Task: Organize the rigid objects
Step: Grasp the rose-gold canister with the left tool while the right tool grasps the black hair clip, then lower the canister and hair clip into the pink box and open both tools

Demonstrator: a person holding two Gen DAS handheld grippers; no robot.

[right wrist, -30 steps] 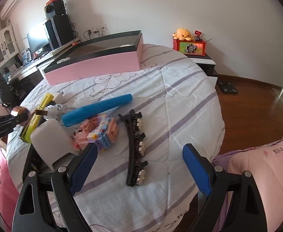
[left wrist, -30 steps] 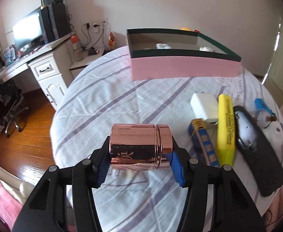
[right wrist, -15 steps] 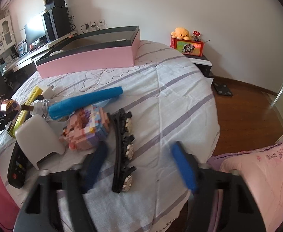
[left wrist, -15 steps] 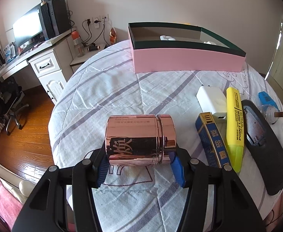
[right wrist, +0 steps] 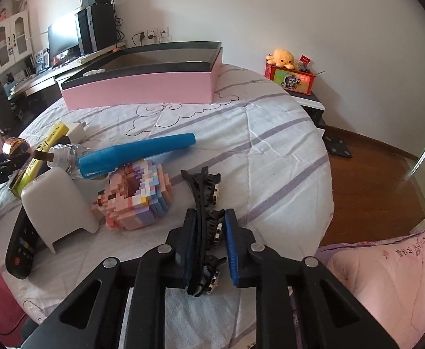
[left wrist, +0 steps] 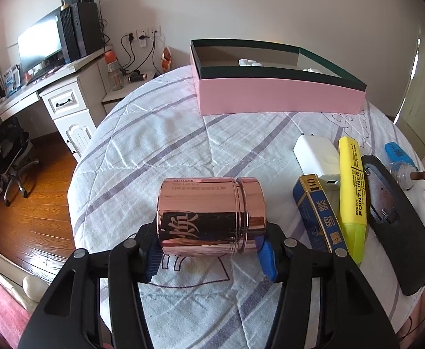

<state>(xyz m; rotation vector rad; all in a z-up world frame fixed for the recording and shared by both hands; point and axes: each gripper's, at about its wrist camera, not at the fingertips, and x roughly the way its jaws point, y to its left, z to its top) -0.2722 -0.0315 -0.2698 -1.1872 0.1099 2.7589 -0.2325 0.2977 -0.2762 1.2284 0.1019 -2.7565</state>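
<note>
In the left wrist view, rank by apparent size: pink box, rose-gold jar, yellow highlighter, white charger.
1. pink box, though farthest
2. rose-gold jar, enlarged by nearness, held in the left tool
3. yellow highlighter
4. white charger, close to the highlighter; order unsure
</note>
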